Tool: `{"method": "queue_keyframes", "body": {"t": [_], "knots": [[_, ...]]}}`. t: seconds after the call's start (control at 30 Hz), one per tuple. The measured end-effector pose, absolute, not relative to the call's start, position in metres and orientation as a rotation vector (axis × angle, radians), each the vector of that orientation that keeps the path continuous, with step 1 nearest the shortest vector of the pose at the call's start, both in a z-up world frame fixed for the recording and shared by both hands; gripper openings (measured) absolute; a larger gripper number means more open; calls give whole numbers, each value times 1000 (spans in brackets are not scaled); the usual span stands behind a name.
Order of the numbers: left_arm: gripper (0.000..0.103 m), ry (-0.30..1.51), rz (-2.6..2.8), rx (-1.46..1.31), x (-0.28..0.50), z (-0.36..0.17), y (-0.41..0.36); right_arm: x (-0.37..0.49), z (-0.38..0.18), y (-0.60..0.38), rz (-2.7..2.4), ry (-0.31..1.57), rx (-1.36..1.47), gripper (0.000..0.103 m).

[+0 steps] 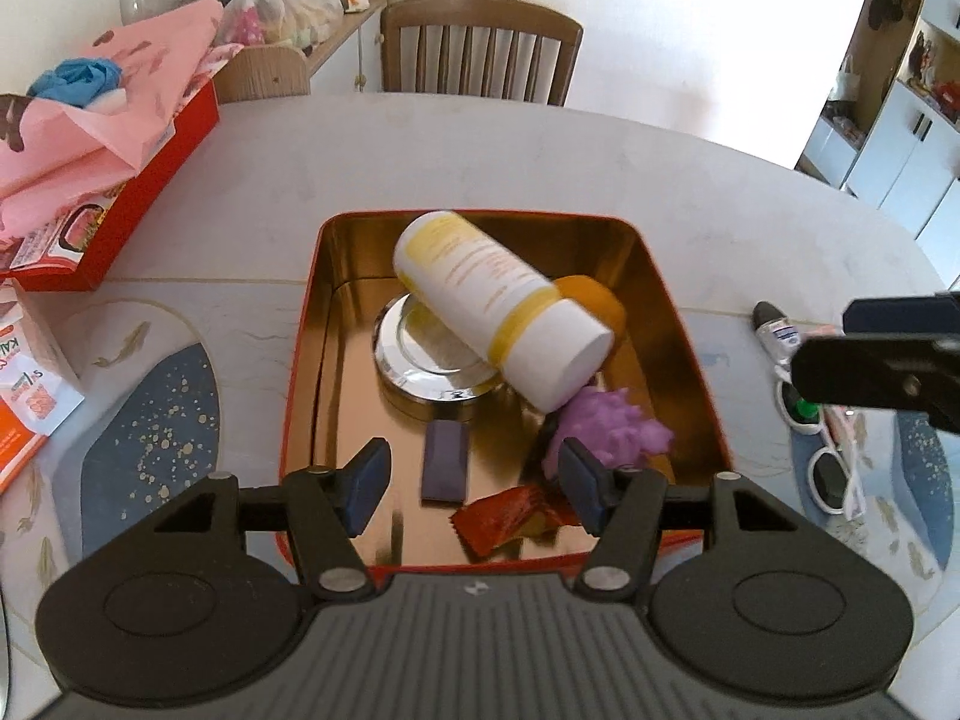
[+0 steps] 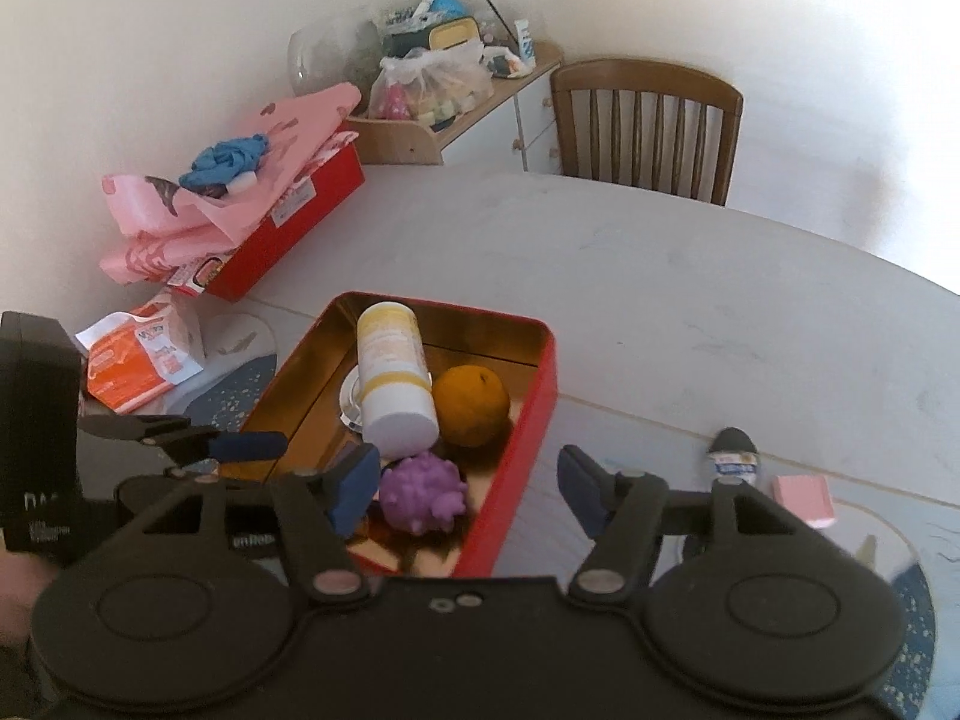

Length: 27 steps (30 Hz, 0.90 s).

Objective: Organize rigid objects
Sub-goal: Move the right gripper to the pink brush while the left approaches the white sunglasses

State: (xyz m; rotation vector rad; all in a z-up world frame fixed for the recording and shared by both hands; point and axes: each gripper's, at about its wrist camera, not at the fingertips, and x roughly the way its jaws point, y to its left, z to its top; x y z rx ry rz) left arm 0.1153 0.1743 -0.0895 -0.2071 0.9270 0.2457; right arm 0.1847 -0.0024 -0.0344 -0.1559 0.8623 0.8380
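Observation:
A red tin (image 1: 672, 300) with a gold inside stands mid-table. In it lie a white and yellow bottle (image 1: 498, 312), a round silver lid (image 1: 420, 354), an orange (image 1: 600, 300), a purple spiky ball (image 1: 612, 426), a dark purple bar (image 1: 445, 462) and a red wrapper (image 1: 510, 519). My left gripper (image 1: 474, 480) hovers open over the tin's near end, its pads touching nothing. My right gripper (image 2: 468, 492) is open too, straddling the tin's right wall (image 2: 528, 420) above the purple ball (image 2: 426, 492). The left gripper's blue pads (image 2: 249, 447) show at the tin's left side.
Right of the tin lie a small black-capped bottle (image 2: 735, 456), a pink block (image 2: 804, 498) and white sunglasses (image 1: 822, 468). A red box under pink paper (image 1: 120, 192) and an orange packet (image 1: 24, 420) sit at left. A wooden chair (image 1: 480, 48) stands behind the table.

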Motion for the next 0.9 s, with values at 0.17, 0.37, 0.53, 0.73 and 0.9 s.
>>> {"method": "queue_keyframes", "body": {"t": [0.17, 0.37, 0.53, 0.73, 0.9], "knots": [[65, 903, 214, -171, 111, -76, 151, 178, -26, -29, 850, 838, -129, 75], [70, 858, 170, -140, 111, -61, 117, 173, -19, -71, 876, 800, -101, 95], [83, 820, 143, -126, 113, -52, 90, 175, -24, -113, 864, 801, -59, 103], [83, 806, 126, -129, 122, -52, 61, 178, -37, -153, 824, 816, -57, 103], [83, 819, 109, -142, 133, -61, 36, 189, -48, -180, 778, 809, -99, 103]]}}
